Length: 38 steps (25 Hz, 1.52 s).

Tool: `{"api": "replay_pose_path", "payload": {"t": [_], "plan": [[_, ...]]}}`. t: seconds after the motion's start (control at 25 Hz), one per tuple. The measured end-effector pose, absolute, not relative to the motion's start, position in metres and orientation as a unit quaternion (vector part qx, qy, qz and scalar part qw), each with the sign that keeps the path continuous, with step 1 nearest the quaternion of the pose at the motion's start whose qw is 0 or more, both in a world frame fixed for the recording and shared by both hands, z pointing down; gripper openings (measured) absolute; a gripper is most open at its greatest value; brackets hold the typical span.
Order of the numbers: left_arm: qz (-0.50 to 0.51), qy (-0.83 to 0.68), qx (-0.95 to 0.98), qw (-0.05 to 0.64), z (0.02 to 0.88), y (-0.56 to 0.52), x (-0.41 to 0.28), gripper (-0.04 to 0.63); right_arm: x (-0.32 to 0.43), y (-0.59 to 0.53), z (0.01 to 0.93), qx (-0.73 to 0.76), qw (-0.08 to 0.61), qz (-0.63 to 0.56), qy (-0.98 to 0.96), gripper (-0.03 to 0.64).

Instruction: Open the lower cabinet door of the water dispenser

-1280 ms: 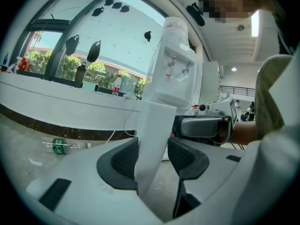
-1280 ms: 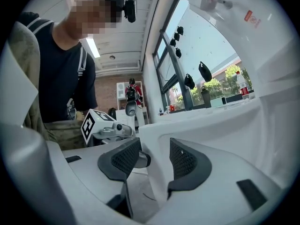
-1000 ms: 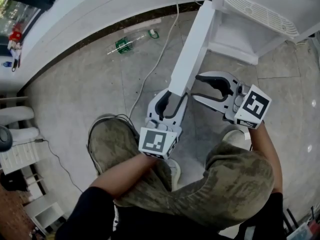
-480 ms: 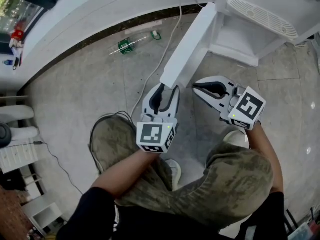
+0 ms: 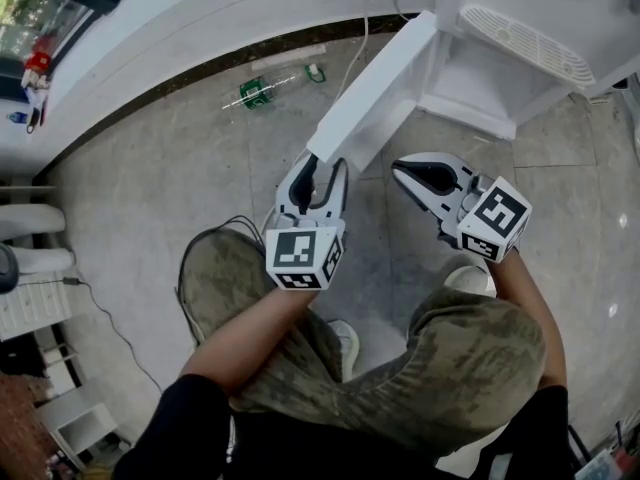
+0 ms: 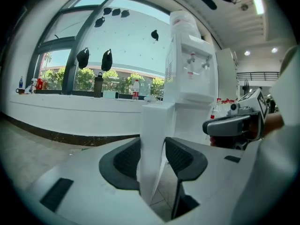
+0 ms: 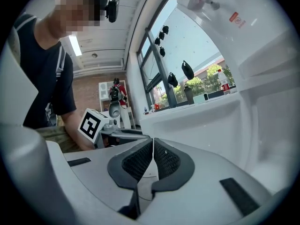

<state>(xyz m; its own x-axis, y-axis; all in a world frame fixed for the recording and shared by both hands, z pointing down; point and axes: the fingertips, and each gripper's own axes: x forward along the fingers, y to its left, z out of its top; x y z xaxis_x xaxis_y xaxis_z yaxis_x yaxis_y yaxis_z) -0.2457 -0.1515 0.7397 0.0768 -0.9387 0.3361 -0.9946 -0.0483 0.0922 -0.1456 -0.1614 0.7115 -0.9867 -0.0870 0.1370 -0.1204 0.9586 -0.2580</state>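
1. My left gripper (image 5: 322,176) is clamped on the free edge of the lower cabinet door (image 5: 375,93), upper centre, to swing it off the water dispenser (image 5: 520,38)
2. My right gripper (image 5: 400,170), pressed together and empty, hovers just right, clear of the swing

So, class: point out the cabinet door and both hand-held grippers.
cabinet door (image 5: 378,90), head view, middle of panel.
left hand-held gripper (image 5: 326,165), head view, between fingertips.
right hand-held gripper (image 5: 397,170), head view, closed fingertips.
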Motion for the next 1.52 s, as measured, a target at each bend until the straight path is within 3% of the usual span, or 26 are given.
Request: {"api": "replay_pose_path", "payload": {"t": [0.32,0.72,1.52], "plan": [[0.098,-0.712,0.681,0.145,0.739,-0.164,-0.277,0.125,-0.138,-0.180,0.718,0.091,0.064,0.147,-0.983,0.006],[0.089,-0.735,0.654,0.155,0.742,-0.177,-0.292,0.114,-0.140,-0.184,0.724,0.078,0.065,0.162,-0.981,0.006],[0.087,-0.764,0.617,0.166,0.743,-0.208,-0.330,0.095,-0.103,-0.227,0.717,0.190,0.073,0.177,-0.963,0.006]]}}
